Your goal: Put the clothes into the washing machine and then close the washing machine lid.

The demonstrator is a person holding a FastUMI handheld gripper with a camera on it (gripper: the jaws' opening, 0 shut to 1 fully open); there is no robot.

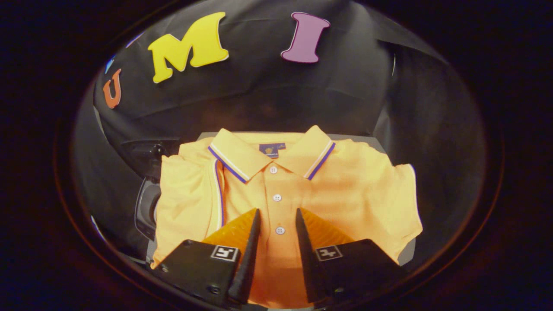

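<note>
A folded orange polo shirt (pixel 345 190) with a white-and-purple striped collar lies flat on a grey surface, collar farthest from me. My gripper (pixel 278 218) hovers over the shirt's lower placket. Its two fingers stand apart on either side of the button row, with the lowest button between them. Whether the fingertips touch the cloth I cannot tell. A dark rounded machine part (pixel 146 207) with a glossy rim peeks out from under the shirt's left edge.
The grey surface (pixel 367 140) shows as a thin strip behind the collar and at the shirt's right corner. Black cloth hangs all around beyond it.
</note>
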